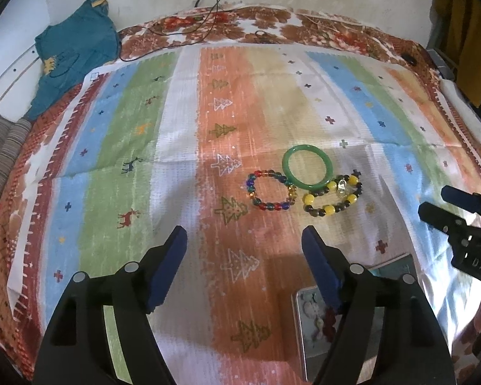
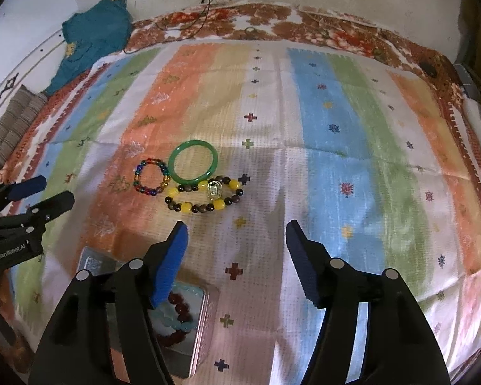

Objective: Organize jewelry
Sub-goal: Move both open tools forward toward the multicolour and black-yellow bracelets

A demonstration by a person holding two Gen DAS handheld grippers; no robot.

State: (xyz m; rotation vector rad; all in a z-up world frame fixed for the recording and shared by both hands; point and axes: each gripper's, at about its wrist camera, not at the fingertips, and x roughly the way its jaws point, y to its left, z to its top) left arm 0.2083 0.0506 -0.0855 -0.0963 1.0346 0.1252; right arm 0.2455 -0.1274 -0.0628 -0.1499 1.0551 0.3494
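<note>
Bracelets remain outside the tin (image 2: 205, 308); with both grippers (image 1: 244, 240) (image 2: 237, 234) wide and empty, I'd pinch the yellow bracelet's (image 2: 205, 197) near edge.

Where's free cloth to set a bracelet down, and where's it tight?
Free: the blue and green stripes right of the yellow-bead bracelet, out to the cloth edge; also the far cloth beyond the green bangle. Tight: the bangle, rainbow bracelet and yellow-bead bracelet clustered together, and the tin by the right tongs.

tin (image 2: 198, 327) half hidden by tongs
</note>
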